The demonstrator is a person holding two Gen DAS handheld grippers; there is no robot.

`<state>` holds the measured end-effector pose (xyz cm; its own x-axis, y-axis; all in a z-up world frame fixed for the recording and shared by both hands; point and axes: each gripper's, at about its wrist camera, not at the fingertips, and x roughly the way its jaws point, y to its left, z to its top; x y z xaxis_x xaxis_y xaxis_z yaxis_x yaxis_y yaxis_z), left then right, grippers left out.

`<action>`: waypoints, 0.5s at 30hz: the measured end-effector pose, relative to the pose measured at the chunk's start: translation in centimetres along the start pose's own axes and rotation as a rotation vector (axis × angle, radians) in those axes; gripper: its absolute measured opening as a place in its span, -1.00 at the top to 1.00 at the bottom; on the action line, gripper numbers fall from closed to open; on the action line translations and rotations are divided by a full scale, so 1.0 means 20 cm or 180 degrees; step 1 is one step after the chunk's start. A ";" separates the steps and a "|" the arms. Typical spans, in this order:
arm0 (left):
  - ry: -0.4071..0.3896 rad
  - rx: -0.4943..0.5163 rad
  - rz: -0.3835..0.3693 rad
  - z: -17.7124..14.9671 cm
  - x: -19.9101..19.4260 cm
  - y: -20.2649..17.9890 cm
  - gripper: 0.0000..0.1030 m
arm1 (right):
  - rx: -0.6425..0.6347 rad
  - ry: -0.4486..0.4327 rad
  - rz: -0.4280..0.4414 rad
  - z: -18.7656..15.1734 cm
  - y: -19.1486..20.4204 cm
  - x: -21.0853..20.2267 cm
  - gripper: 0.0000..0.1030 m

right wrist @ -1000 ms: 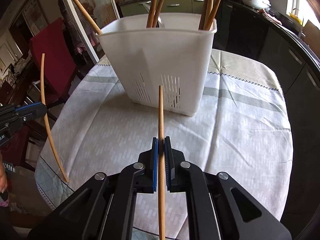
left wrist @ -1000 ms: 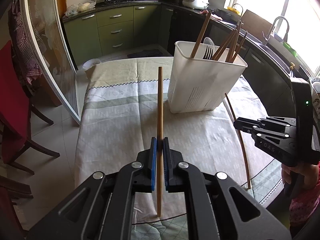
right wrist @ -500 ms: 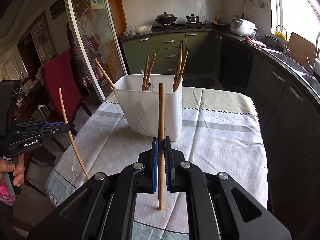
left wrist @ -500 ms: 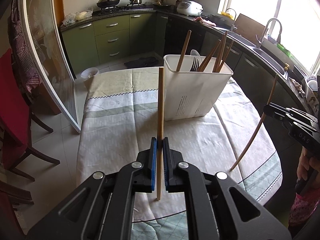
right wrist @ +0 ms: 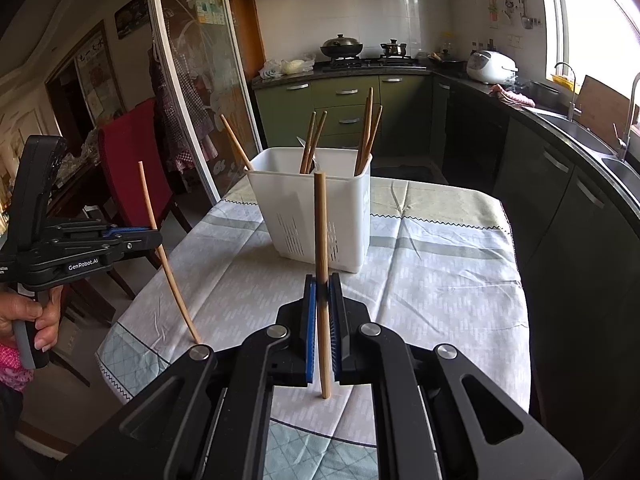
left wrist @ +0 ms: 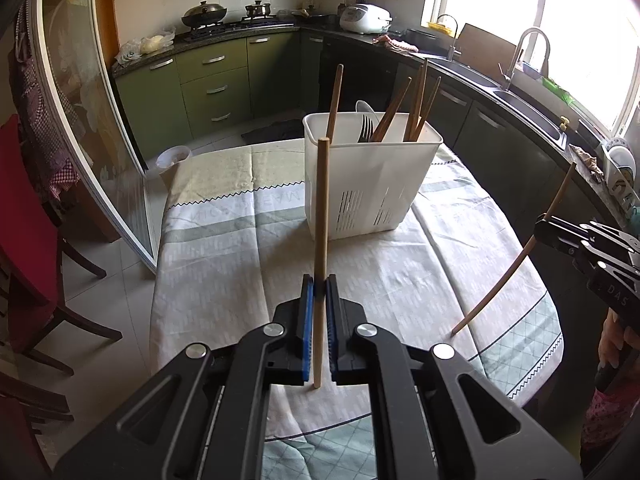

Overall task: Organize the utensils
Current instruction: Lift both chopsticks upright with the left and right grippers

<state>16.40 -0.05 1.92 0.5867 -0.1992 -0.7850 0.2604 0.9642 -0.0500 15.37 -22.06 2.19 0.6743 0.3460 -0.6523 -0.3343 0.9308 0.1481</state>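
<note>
- The left gripper [left wrist: 319, 292] has its jaws clenched on the left chopstick [left wrist: 321, 216], which stands near upright, its long axis crossing the jaws, more of it above them than below.
- The right gripper [right wrist: 321, 292] likewise grasps the right chopstick [right wrist: 321, 240], upright between the blue pads, lower end hanging clear of the cloth.
- The white utensil holder [left wrist: 368, 184] lies straight ahead of the left jaws and a touch to their right; from the right jaws [right wrist: 316, 208] it sits dead ahead. It stands on the counter [left wrist: 224, 264], apart from both grippers.
- Its open mouth faces up, so each stick's long axis already lines up with the drop; as I judge it, the move is forward over the rim, then down.
- Neither hand looks clearly nearer; both sit back at the counter's near edge, well apart from each other.
- Other chopsticks [left wrist: 416, 104] and a fork [left wrist: 365, 128] already lean inside the holder.
- Hard to make out: the holder's inner dividers and the free room between the sticks are hidden by its walls. Fisheye bending makes each stick seen from the other camera look curved, so true tilt is uncertain.
</note>
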 end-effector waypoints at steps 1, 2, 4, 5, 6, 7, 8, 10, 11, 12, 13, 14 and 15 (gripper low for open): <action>-0.0012 0.0003 -0.0003 0.00 -0.01 0.00 0.88 | -0.0002 0.0001 0.0002 0.00 0.00 0.00 0.86; -0.0026 0.0011 -0.0007 0.00 -0.02 0.00 0.88 | -0.0002 0.0003 0.0004 0.00 0.00 0.00 0.86; -0.0056 0.0027 -0.0015 0.00 -0.04 -0.01 0.88 | -0.0003 -0.0004 -0.0001 0.01 0.00 0.00 0.86; -0.0068 0.0033 -0.0021 0.01 -0.05 -0.01 0.88 | -0.0002 -0.0005 -0.0002 0.01 0.01 0.00 0.86; -0.0081 0.0043 -0.0021 0.01 -0.06 -0.02 0.88 | -0.0001 -0.0006 0.0001 0.01 0.01 0.00 0.86; -0.0092 0.0050 -0.0025 0.01 -0.06 -0.03 0.88 | -0.0004 -0.0008 0.0002 0.02 0.01 0.00 0.86; -0.0103 0.0057 -0.0030 0.01 -0.07 -0.03 0.88 | -0.0009 -0.0010 0.0000 0.02 0.01 0.00 0.86; -0.0120 0.0075 -0.0045 0.02 -0.08 -0.04 0.88 | -0.0015 -0.0014 0.0001 0.03 0.01 -0.01 0.86; -0.0128 0.0079 -0.0050 0.02 -0.08 -0.04 0.88 | -0.0015 -0.0018 0.0003 0.03 0.01 -0.01 0.86; -0.0137 0.0085 -0.0056 0.03 -0.09 -0.05 0.88 | -0.0015 -0.0026 0.0010 0.04 0.01 -0.01 0.86; -0.0149 0.0093 -0.0063 0.04 -0.09 -0.05 0.88 | -0.0013 -0.0038 0.0017 0.05 0.01 -0.02 0.86; -0.0163 0.0101 -0.0069 0.05 -0.10 -0.06 0.88 | -0.0012 -0.0058 0.0025 0.07 0.02 -0.03 0.86; -0.0179 0.0108 -0.0076 0.06 -0.11 -0.06 0.88 | -0.0015 -0.0083 0.0036 0.08 0.02 -0.04 0.86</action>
<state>15.67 -1.00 4.50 0.6218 -0.2323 -0.7479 0.2999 0.9528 -0.0466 15.78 -21.85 4.06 0.6874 0.3595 -0.6311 -0.3451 0.9262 0.1519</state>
